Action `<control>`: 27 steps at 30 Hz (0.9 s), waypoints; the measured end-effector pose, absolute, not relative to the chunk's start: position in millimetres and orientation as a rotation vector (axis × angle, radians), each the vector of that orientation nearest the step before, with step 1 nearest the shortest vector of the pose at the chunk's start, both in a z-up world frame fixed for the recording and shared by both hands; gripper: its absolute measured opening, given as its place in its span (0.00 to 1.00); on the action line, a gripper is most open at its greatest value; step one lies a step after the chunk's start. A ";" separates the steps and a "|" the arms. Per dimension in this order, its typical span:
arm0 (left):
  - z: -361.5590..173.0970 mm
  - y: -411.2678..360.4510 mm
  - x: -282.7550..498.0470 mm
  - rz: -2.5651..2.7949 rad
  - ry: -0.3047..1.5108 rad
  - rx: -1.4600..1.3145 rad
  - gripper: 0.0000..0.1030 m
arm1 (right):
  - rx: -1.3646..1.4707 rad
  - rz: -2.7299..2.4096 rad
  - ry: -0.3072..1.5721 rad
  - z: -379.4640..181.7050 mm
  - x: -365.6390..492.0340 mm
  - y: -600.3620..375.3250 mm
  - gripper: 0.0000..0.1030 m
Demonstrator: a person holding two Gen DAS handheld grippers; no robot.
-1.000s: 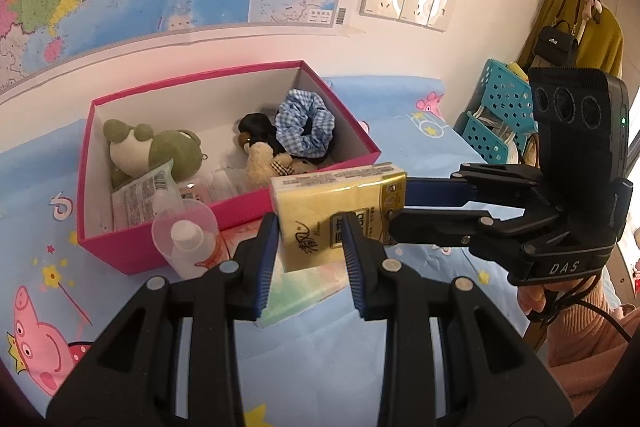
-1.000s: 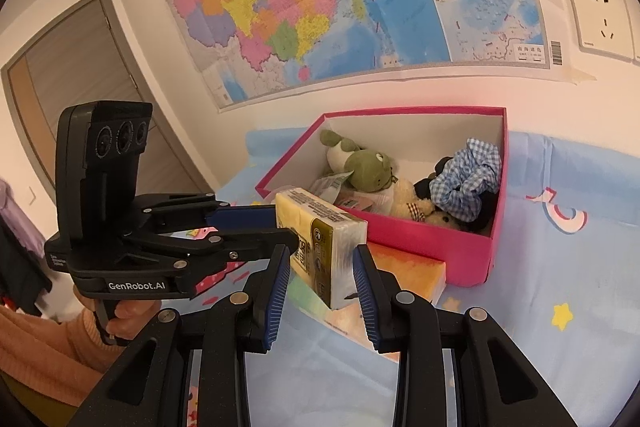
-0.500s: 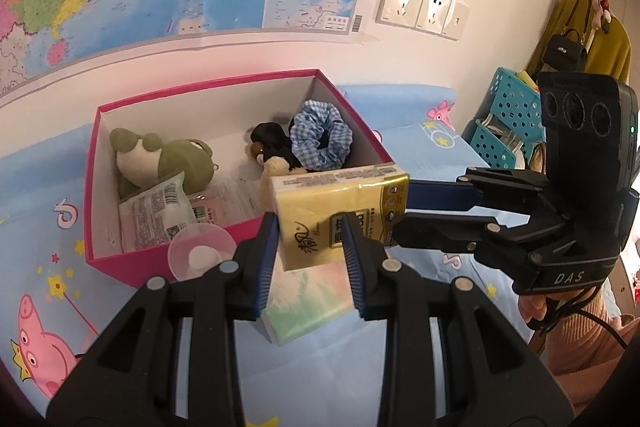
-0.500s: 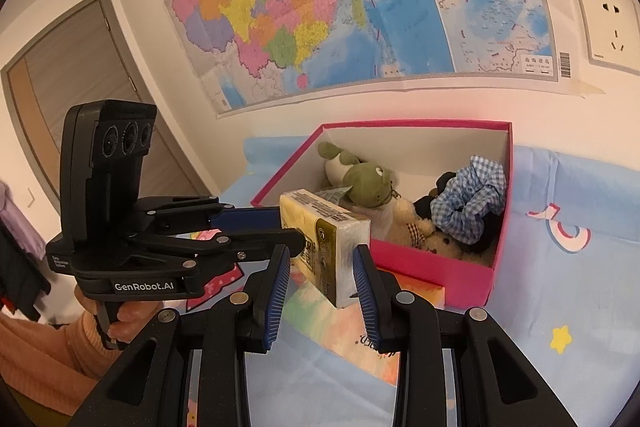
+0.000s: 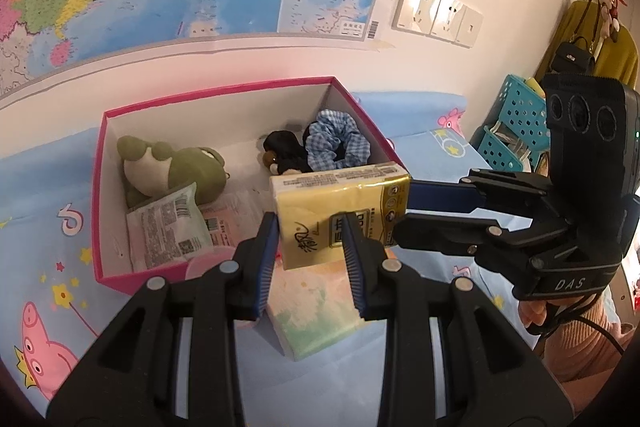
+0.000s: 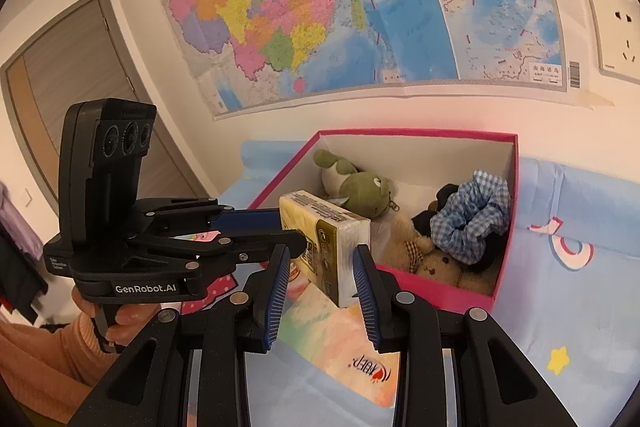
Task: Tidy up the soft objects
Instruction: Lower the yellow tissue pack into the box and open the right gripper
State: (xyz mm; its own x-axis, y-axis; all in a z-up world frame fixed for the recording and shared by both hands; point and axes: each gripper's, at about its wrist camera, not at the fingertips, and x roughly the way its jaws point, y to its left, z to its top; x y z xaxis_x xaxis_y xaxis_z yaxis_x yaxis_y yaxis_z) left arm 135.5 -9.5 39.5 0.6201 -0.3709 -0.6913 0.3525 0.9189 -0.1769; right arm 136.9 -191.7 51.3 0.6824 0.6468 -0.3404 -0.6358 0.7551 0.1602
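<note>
Above the pink box's [image 5: 244, 95] near wall | yellow tissue pack [image 5: 340, 211] clamped by left gripper [image 5: 310, 249] and right gripper [image 6: 320, 285] | light, squashy, slick wrap: pinch broad faces mid-body.

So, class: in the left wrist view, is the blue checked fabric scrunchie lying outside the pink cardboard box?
No, the blue checked fabric scrunchie lies inside the pink cardboard box, in its far right corner beside a black plush toy.
</note>
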 end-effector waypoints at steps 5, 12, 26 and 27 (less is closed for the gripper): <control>40.0 -5.7 143.3 -0.403 0.796 -0.032 0.33 | 0.018 0.719 0.391 57.7 146.3 -187.7 0.32; 37.0 3.4 157.4 -0.390 0.811 -0.061 0.33 | 0.022 0.722 0.395 61.8 157.6 -182.5 0.32; 28.1 15.7 183.0 -0.354 0.860 -0.100 0.33 | 0.066 0.722 0.432 60.6 182.6 -173.2 0.32; 27.3 16.0 184.0 -0.352 0.863 -0.100 0.33 | 0.065 0.719 0.437 60.0 184.9 -172.4 0.32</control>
